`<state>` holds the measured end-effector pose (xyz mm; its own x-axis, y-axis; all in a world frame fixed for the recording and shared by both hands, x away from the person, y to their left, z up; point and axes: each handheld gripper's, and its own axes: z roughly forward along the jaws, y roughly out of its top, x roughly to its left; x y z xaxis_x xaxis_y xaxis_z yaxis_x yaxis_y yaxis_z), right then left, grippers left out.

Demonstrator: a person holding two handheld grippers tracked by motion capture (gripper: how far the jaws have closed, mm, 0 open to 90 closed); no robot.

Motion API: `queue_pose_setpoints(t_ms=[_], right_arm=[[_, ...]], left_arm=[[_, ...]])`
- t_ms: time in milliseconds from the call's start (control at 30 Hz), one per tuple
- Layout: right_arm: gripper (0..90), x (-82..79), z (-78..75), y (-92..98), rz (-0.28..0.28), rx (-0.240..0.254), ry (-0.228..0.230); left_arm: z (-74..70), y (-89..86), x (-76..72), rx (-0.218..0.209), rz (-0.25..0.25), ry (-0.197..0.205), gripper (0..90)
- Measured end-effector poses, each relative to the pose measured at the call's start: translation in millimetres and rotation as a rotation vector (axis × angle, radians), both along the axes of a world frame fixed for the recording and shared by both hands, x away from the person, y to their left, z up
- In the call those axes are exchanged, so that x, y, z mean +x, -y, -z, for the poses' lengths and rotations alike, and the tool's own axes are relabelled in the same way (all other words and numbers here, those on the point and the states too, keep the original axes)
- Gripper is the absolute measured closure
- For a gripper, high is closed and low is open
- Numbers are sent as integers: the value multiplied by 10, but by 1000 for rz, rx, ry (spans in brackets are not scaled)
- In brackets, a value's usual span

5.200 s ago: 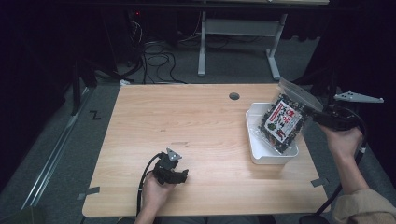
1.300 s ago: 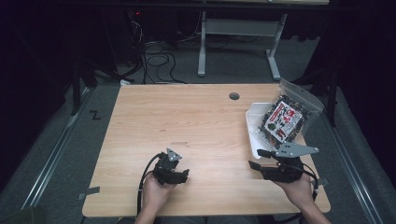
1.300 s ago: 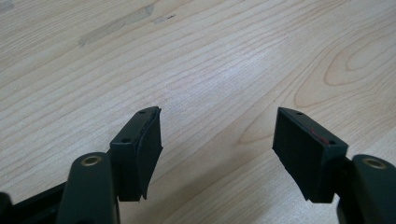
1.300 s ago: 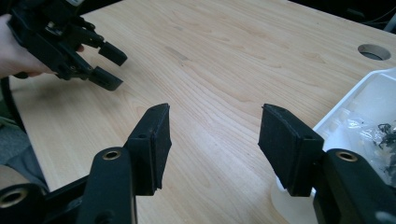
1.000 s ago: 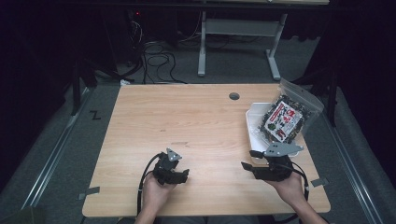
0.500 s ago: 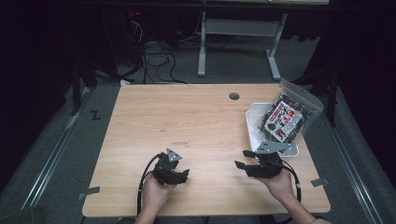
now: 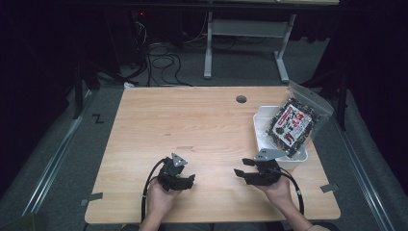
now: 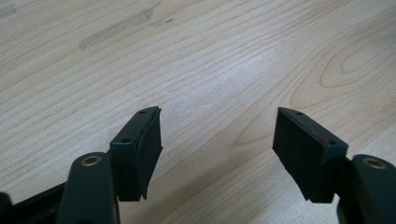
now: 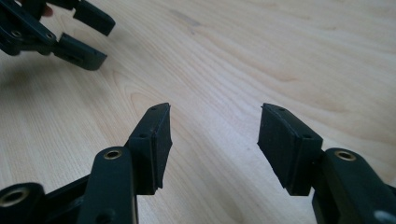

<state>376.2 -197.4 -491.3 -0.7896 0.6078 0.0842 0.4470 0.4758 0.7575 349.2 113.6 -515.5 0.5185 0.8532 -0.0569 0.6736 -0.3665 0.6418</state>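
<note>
Beyond right claw, left claw, both agape.

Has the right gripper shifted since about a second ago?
Yes. The right gripper has slid left, away from the white bin and toward the table's middle; the left gripper has stayed put.
</note>
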Motion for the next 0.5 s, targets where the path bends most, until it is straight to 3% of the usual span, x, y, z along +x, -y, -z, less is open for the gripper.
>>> queue_pose_setpoints(t_ms=[100, 233, 300, 400, 500], right_arm=[[440, -39, 38, -42, -14, -49, 16], [430, -82, 90, -38, -24, -47, 3], [412, -110, 170, -38, -25, -74, 1], [403, -119, 181, -42, -26, -61, -18], [401, -146, 164, -53, -25, -59, 3]], left_arm=[[-17, -5, -13, -10, -3, 8, 329], [-22, -10, -9, -14, -5, 10, 329], [-24, -1, -16, -14, 0, 11, 329], [-30, 1, -22, -13, 0, 16, 329], [-27, -4, -10, -11, 1, 12, 329]])
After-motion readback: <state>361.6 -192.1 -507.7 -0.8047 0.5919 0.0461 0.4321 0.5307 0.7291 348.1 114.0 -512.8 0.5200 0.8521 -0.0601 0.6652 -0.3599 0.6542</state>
